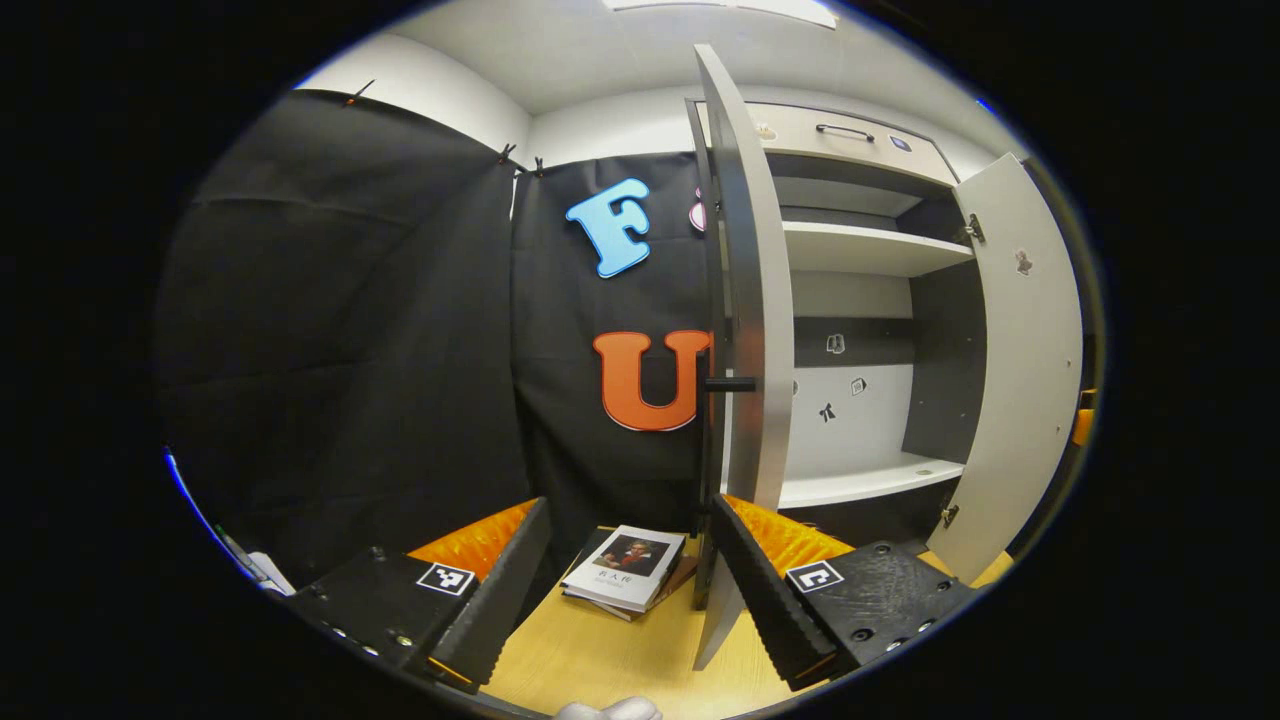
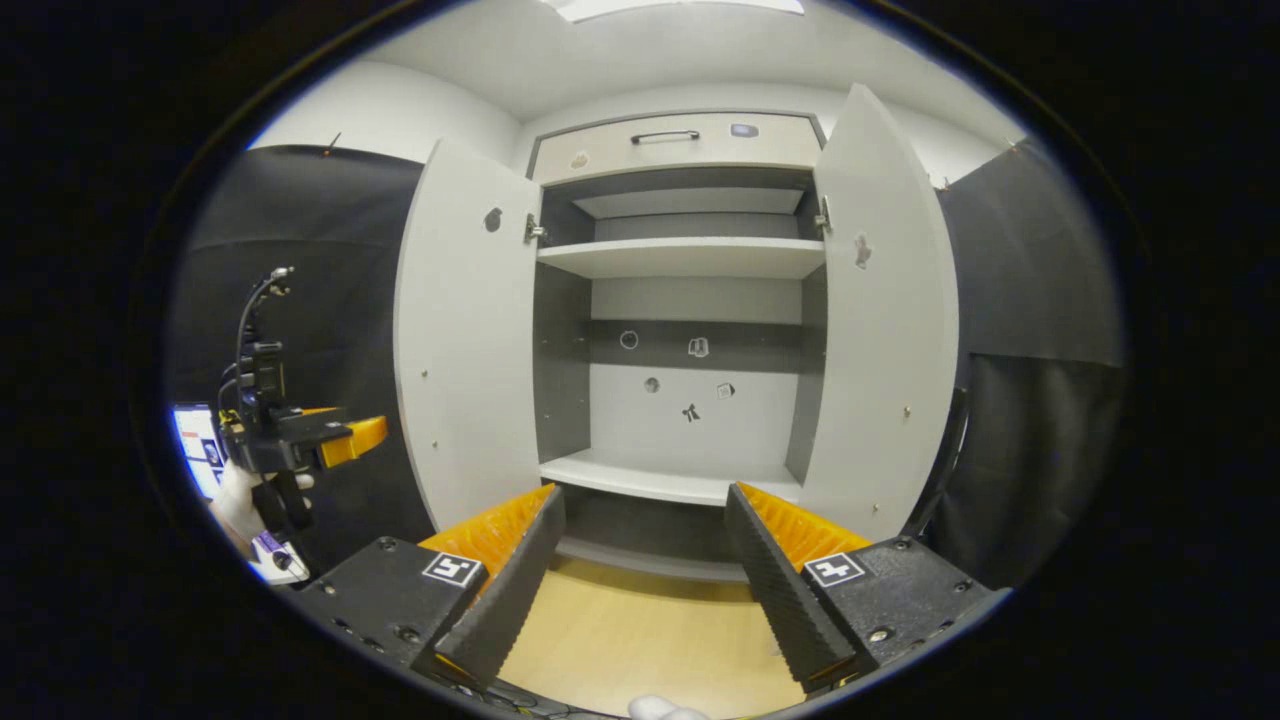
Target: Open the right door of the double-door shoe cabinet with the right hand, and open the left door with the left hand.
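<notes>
in the right gripper view the tall pale grey double-door shoe cabinet stands straight ahead with both doors swung wide: the flat grey left door angled out on one side, the flat grey right door on the other, and the white shelves and dark back panel bare between them. above the opening sits a pale drawer front with a dark bar handle. the right gripper hangs in front of the open compartment over the light wooden floor, its jaws spread wide with nothing between them, touching neither door. off to the side of that view the left gripper shows in a person's hand, just beside the outer face of the left door. in the left gripper view the left gripper has its jaws wide apart and holds nothing; the left door is seen almost edge-on, close ahead, with its short dark knob handle sticking out, and the door's lower edge runs down next to one finger. a small stack of books with a white cover lies on the floor between the fingers, farther off, against the black cloth wall. the right door stands open beyond.
</notes>
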A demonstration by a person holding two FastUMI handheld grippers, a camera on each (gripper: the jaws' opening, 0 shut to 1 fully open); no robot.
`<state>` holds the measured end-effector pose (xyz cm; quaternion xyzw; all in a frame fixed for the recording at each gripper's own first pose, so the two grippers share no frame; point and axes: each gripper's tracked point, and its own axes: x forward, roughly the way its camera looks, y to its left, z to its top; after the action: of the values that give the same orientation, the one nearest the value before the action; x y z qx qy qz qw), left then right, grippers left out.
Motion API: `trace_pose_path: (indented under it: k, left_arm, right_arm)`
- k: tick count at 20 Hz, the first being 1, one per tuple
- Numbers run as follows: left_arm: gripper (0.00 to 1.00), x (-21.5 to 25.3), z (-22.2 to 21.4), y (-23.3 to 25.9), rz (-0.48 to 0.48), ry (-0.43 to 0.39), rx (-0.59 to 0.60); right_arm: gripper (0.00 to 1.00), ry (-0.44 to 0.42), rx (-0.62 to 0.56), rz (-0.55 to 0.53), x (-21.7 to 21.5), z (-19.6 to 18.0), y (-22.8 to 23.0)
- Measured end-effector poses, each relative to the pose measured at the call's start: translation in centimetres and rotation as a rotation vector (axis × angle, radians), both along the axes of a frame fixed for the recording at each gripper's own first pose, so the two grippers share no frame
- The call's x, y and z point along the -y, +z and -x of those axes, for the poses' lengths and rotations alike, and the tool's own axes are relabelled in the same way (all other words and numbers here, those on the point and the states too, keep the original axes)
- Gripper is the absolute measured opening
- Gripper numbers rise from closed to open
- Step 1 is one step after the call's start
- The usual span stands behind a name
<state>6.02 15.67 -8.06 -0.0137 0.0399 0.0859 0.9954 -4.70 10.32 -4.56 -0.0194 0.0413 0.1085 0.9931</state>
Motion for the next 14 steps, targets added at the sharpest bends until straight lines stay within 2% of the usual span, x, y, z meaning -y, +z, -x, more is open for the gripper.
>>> trace_pose_path:
  k: [6, 11, 14]
  left_arm:
    - [0.97, 2.6, 2.8, 3.3, -0.008, -0.011, 0.036]
    - [0.97, 8.0, 3.4, 4.1, 0.020, -0.115, 0.038]
    - [0.98, 10.6, 3.1, 3.9, 0.005, -0.155, 0.048]
  right_arm:
    - [1.00, -0.027, 0.007, -0.002, 1.0, 0.0, 0.4]
    - [1.00, -0.069, 0.005, -0.008, 2.6, 0.0, 0.5]
    - [1.00, -0.108, 0.009, -0.011, 4.2, 0.1, 0.7]
